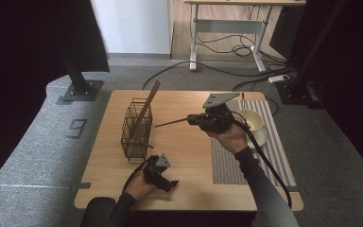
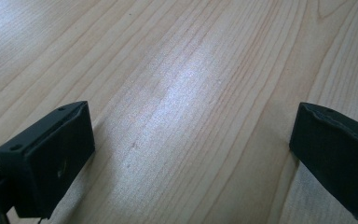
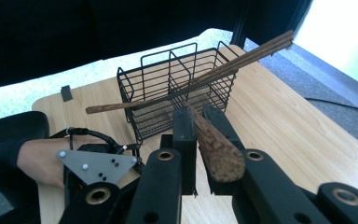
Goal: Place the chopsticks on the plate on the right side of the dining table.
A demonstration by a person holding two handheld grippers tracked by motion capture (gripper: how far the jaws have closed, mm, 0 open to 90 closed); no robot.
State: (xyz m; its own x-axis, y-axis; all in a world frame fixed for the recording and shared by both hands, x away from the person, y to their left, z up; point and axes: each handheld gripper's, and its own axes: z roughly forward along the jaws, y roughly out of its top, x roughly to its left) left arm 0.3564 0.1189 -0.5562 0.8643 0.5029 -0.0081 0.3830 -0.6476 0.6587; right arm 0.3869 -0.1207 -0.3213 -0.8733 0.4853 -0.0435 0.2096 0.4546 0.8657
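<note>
My right gripper is shut on a brown wooden chopstick, held level above the table with its tip pointing left toward a black wire basket. In the right gripper view the chopstick's thick end sits between the closed jaws of my right gripper, and the basket stands just beyond. Long chopsticks lean in the basket, slanting up past its far rim. My left gripper rests near the table's front edge, open with bare wood between its jaws.
A white bowl stands on a grey striped mat at the right of the wooden table. The floor around is grey carpet, with cables and a desk frame behind.
</note>
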